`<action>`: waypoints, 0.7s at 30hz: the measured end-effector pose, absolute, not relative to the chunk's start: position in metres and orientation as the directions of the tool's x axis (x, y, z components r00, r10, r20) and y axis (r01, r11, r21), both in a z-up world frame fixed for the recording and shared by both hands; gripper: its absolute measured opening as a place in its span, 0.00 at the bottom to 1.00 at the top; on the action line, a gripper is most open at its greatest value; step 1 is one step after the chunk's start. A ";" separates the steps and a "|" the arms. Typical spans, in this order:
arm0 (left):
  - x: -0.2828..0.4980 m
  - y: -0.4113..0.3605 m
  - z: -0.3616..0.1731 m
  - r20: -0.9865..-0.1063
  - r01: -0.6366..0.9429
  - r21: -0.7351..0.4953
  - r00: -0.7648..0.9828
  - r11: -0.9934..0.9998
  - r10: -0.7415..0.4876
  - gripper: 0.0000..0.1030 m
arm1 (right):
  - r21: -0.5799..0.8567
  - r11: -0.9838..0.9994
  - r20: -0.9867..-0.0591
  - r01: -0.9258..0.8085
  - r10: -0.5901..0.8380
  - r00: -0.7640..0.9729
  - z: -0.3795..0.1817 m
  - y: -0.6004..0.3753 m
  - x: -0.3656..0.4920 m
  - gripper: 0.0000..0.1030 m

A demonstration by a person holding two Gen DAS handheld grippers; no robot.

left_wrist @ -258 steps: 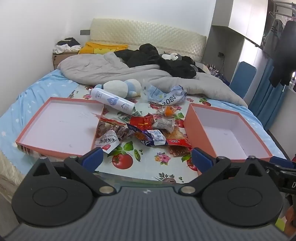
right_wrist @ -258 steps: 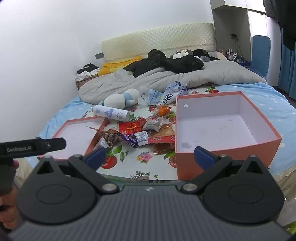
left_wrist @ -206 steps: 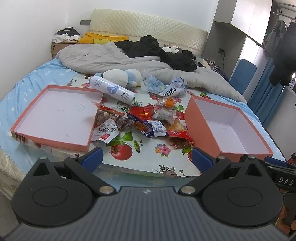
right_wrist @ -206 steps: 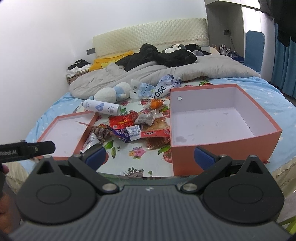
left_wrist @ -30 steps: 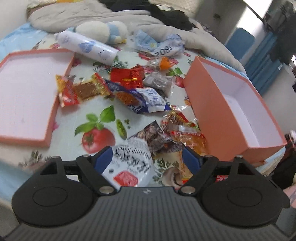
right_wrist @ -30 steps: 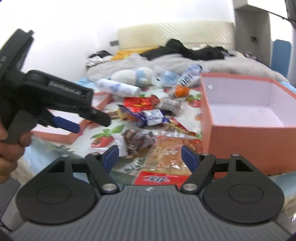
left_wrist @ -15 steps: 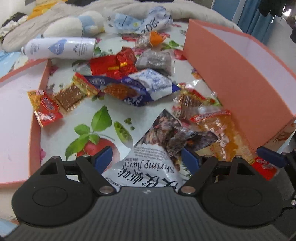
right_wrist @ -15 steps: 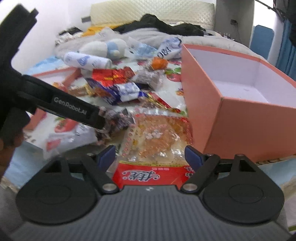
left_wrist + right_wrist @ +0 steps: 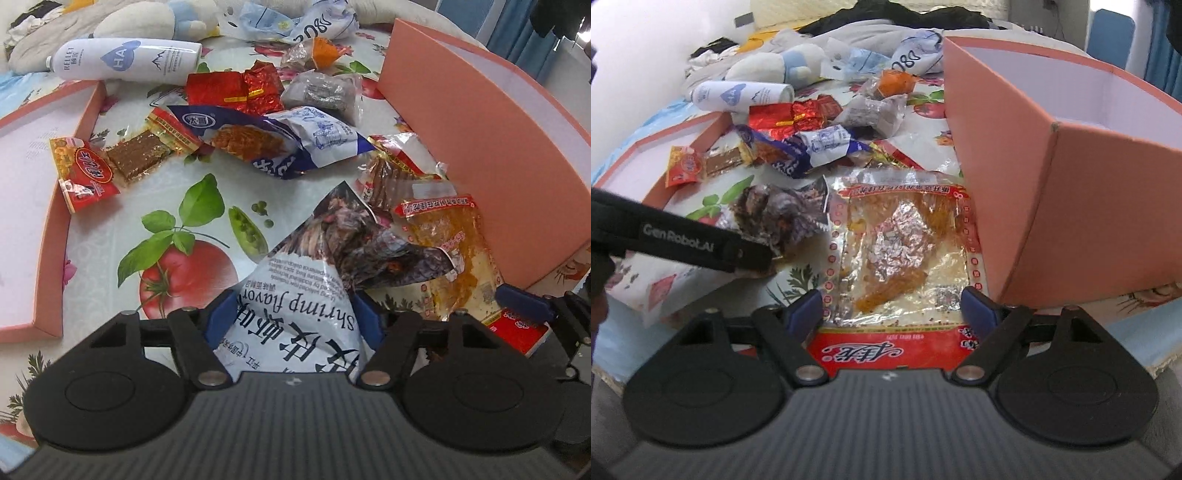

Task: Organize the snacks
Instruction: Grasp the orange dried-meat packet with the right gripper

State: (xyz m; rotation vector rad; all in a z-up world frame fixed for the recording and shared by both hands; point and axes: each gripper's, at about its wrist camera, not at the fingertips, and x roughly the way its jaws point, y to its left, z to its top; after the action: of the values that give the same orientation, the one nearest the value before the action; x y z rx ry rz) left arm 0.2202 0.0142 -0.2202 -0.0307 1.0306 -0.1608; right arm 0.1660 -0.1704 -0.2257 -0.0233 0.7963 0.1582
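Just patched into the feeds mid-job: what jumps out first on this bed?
A heap of crinkly snack packets sprawls over the fruit-print cloth, between a shallow orange lid on the left and the tall orange box on the right. The left gripper straddles the white shrimp flavor bag; the right gripper frames the clear red-bordered packet. A white bottle lies on its side behind the heap.

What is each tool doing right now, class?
Left tool: jaws around the shrimp snack bag; grip cannot be told.
Right tool: open, straddling the red-edged clear packet.
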 end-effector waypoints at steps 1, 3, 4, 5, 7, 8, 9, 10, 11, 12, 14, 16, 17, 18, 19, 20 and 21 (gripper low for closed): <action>0.219 0.014 -0.220 -0.850 0.110 -0.099 0.507 0.989 -0.142 0.68 | 0.033 0.988 -0.712 -0.154 0.131 0.690 -0.226 -0.170 0.166 0.81; 0.217 0.013 -0.220 -0.847 0.099 -0.096 0.514 0.990 -0.133 0.67 | 0.034 0.986 -0.709 -0.161 0.137 0.691 -0.224 -0.171 0.166 0.68; 0.216 0.012 -0.220 -0.846 0.093 -0.094 0.517 0.991 -0.129 0.66 | 0.043 0.985 -0.709 -0.167 0.148 0.690 -0.223 -0.172 0.166 0.65; 0.216 0.012 -0.220 -0.848 0.081 -0.093 0.516 0.992 -0.122 0.66 | 0.047 0.983 -0.707 -0.179 0.159 0.689 -0.222 -0.173 0.166 0.58; 0.214 0.011 -0.217 -0.849 0.058 -0.096 0.517 0.994 -0.112 0.63 | 0.060 0.976 -0.702 -0.209 0.190 0.687 -0.221 -0.171 0.164 0.32; 0.214 0.011 -0.217 -0.848 0.049 -0.099 0.518 0.994 -0.110 0.63 | 0.063 0.975 -0.703 -0.215 0.196 0.683 -0.220 -0.170 0.164 0.23; 0.213 0.011 -0.216 -0.848 0.035 -0.103 0.519 0.994 -0.106 0.62 | 0.060 0.973 -0.704 -0.224 0.200 0.682 -0.219 -0.168 0.163 0.17; 0.212 0.012 -0.216 -0.850 0.015 -0.107 0.518 0.994 -0.099 0.62 | 0.060 0.971 -0.704 -0.233 0.206 0.679 -0.219 -0.167 0.164 0.13; 0.210 0.013 -0.215 -0.850 0.000 -0.110 0.518 0.994 -0.094 0.62 | 0.063 0.970 -0.705 -0.235 0.210 0.678 -0.218 -0.166 0.164 0.06; 0.208 0.013 -0.213 -0.849 -0.015 -0.113 0.521 0.993 -0.089 0.62 | 0.066 0.970 -0.703 -0.235 0.212 0.678 -0.217 -0.166 0.163 0.03; 0.204 0.015 -0.209 -0.845 -0.040 -0.124 0.528 0.992 -0.084 0.61 | 0.071 0.969 -0.698 -0.237 0.218 0.682 -0.215 -0.168 0.161 0.03; 0.200 0.016 -0.204 -0.842 -0.064 -0.135 0.533 0.989 -0.081 0.61 | 0.083 0.967 -0.691 -0.241 0.230 0.686 -0.212 -0.170 0.158 0.03; 0.198 0.017 -0.202 -0.840 -0.074 -0.143 0.537 0.987 -0.081 0.61 | 0.095 0.965 -0.685 -0.244 0.242 0.687 -0.210 -0.171 0.155 0.03; 0.196 0.018 -0.199 -0.837 -0.083 -0.148 0.542 0.985 -0.081 0.60 | 0.096 0.964 -0.678 -0.249 0.247 0.692 -0.208 -0.172 0.153 0.03; 0.194 0.019 -0.197 -0.834 -0.091 -0.150 0.547 0.984 -0.077 0.60 | 0.091 0.963 -0.669 -0.255 0.249 0.700 -0.205 -0.172 0.149 0.03; 0.192 0.020 -0.195 -0.829 -0.103 -0.150 0.554 0.983 -0.069 0.60 | 0.087 0.962 -0.661 -0.261 0.251 0.707 -0.202 -0.172 0.145 0.03; 0.191 0.022 -0.193 -0.826 -0.112 -0.151 0.561 0.982 -0.063 0.59 | 0.091 0.959 -0.653 -0.269 0.261 0.711 -0.199 -0.172 0.141 0.03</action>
State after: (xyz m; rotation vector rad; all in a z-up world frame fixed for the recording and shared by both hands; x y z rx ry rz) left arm 0.1912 0.0219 -0.1934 -0.1946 0.9768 0.0295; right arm 0.1410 -0.1718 -0.1991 -0.0110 0.7222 0.2937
